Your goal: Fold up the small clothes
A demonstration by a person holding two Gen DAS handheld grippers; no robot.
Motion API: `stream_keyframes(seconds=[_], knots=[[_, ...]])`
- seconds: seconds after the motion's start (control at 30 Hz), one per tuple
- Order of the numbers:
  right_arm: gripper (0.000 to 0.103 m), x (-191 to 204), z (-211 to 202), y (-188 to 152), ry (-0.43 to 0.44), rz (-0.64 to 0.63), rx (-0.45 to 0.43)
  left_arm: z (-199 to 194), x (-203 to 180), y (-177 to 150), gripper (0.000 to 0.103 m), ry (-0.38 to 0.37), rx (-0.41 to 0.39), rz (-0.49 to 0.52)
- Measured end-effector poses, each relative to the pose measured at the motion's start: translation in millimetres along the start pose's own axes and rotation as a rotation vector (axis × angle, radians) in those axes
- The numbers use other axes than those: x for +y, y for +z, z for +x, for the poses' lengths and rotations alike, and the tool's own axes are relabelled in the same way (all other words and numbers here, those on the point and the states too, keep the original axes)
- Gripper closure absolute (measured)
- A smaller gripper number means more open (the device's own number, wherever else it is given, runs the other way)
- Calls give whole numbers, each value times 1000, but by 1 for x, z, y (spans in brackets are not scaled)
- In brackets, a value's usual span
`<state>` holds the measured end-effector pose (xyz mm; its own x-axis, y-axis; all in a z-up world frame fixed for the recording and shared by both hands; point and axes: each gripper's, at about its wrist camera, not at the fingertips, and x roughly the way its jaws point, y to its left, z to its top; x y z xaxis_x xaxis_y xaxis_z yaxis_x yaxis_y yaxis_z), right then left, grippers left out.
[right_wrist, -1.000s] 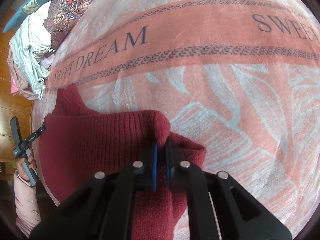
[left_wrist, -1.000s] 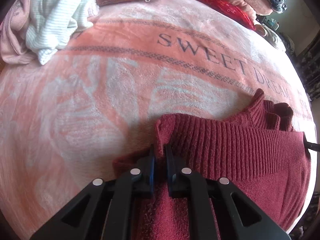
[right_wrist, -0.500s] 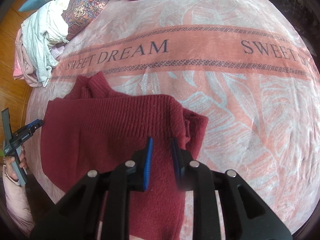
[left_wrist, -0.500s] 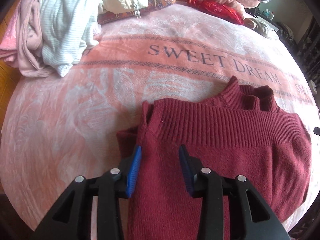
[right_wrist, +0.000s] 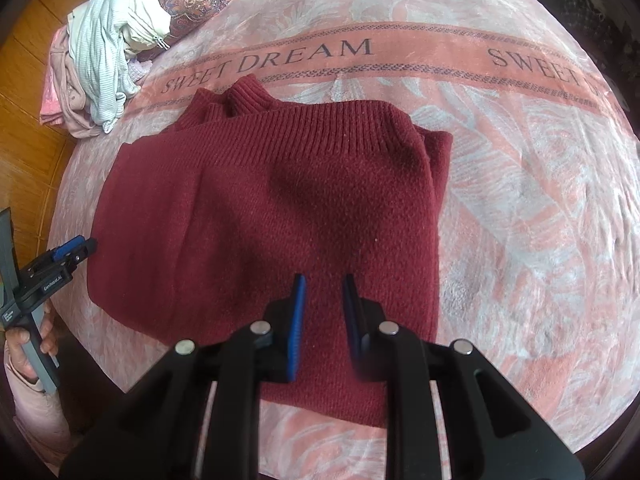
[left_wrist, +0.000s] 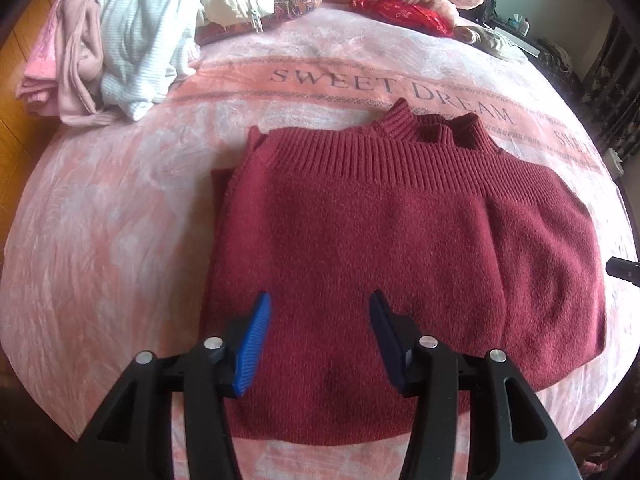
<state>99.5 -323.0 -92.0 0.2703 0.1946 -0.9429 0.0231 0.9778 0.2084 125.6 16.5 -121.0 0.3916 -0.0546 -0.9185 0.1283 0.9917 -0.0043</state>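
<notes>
- Since a second ago the ribbed hem of the sweater [left_wrist: 400, 232] has been let go by both claws: then each was pinched on a folded corner, now both have been drawn back above the cloth
- The left claw [left_wrist: 318, 336] is seen with its blue pads wide apart, nothing between them, hovering over the near part of the sweater
- The right claw [right_wrist: 322, 316] is parted less widely, also holding nothing, over the right half of the garment
- The sweater is left lying flat on the pink blanket [left_wrist: 120, 216], its hem brought up to just below the collar [left_wrist: 436, 126], with a sleeve edge showing at each side
- The bottom-to-top fold is judged complete; a further fold across, or setting the piece aside, is probably what remains
- The pile of clothes [left_wrist: 120, 36] at the blanket's far corner is judged to be awaiting folding
</notes>
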Motion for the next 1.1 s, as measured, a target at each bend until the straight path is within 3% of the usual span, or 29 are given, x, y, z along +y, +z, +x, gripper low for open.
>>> stream_keyframes(seconds=[0.37, 0.8, 0.97, 1.1], knots=[[83, 10, 25, -6, -17, 8, 18, -4, -18, -19, 50, 23, -35, 55], [86, 3, 60, -4, -24, 29, 52, 41, -18, -17, 49, 25, 16, 67], [86, 4, 66, -4, -29, 19, 53, 64, -9, -17, 45, -26, 53, 41], [86, -4, 54, -2, 18, 48, 67, 65, -4, -17, 45, -47, 56, 33]])
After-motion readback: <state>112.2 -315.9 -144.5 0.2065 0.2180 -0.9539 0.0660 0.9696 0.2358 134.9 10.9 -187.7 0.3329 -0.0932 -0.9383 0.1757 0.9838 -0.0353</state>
